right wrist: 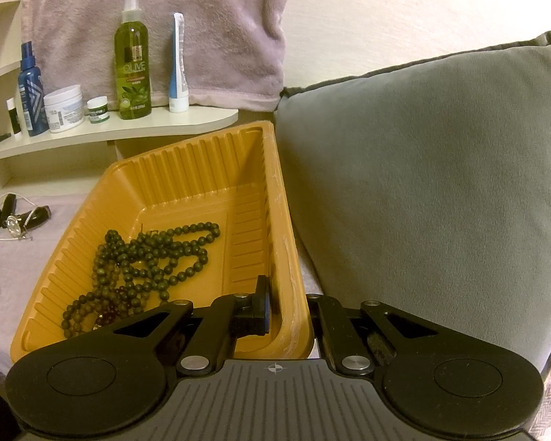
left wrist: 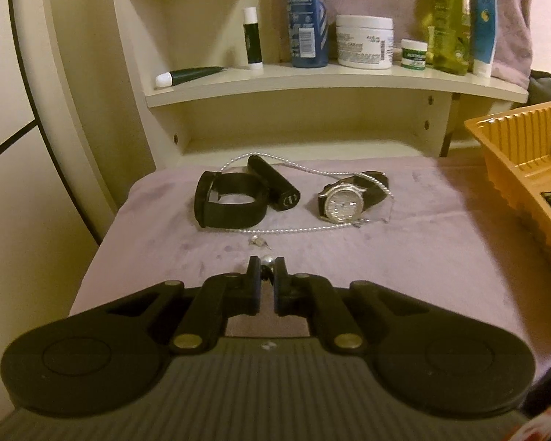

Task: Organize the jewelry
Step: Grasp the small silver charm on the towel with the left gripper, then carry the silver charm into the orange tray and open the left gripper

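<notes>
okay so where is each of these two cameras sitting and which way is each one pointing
Left wrist view: sits on the left tool, aimed forward and down over a lilac cloth at a watch; its fingers pinch a small pearl earring.
Right wrist view: sits on the right tool, aimed forward and down into the orange tray holding dark beads; its fingers clamp the tray's wall, with a grey cushion beyond.
Both views share: tray, watch, shelf of bottles.

The left gripper (left wrist: pixel 267 273) is matte black plastic, with blue-edged finger pads, brass-coloured pivot screws and round side discs. The right gripper (right wrist: pixel 286 307) matches it, with silver screws, a ribbed grey body and a small crosshair mark.
</notes>
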Motion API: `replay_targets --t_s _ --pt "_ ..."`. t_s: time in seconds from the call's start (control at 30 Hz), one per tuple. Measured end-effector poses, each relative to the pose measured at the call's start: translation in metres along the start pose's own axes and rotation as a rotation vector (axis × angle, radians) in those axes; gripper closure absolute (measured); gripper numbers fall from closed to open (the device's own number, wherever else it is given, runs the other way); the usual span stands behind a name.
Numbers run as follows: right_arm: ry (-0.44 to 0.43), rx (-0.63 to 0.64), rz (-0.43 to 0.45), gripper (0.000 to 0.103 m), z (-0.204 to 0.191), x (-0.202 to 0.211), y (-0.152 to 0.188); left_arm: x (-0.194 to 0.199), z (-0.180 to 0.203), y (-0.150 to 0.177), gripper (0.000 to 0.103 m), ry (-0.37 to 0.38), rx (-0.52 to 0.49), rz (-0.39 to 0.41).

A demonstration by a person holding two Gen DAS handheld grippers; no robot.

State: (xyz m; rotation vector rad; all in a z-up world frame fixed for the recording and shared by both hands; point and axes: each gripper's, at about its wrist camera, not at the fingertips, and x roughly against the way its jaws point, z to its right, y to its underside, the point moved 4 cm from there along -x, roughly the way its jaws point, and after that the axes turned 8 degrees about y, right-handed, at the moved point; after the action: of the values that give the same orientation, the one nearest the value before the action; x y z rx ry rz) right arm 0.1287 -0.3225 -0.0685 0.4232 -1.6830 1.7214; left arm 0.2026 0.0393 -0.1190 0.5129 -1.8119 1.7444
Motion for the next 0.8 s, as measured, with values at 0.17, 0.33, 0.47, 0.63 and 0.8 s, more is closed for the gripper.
replay_targets --t_s 0.17,0.33,0.47,0.63,0.8 --pt "-0.001 0.0 0.001 0.097 0.0 0.0 0.0 0.015 0.012 -0.005 0.098 0.04 -0.004 0.021" --pt "-0.003 -0.003 0.002 0.097 0.0 0.001 0.0 0.03 0.033 -0.014 0.098 0.096 -0.013 0.046" --pt "-0.003 -0.003 0.003 0.097 0.0 0.002 0.0 0.04 0.059 -0.02 0.098 0.178 -0.038 0.06" --pt "-0.003 -0.002 0.003 0.097 0.0 0.002 0.0 0.053 0.101 -0.024 0.098 0.313 -0.083 0.071" --pt "-0.003 -0.004 0.003 0.097 0.0 0.002 0.0 0.062 0.139 -0.025 0.098 0.414 -0.125 0.074"
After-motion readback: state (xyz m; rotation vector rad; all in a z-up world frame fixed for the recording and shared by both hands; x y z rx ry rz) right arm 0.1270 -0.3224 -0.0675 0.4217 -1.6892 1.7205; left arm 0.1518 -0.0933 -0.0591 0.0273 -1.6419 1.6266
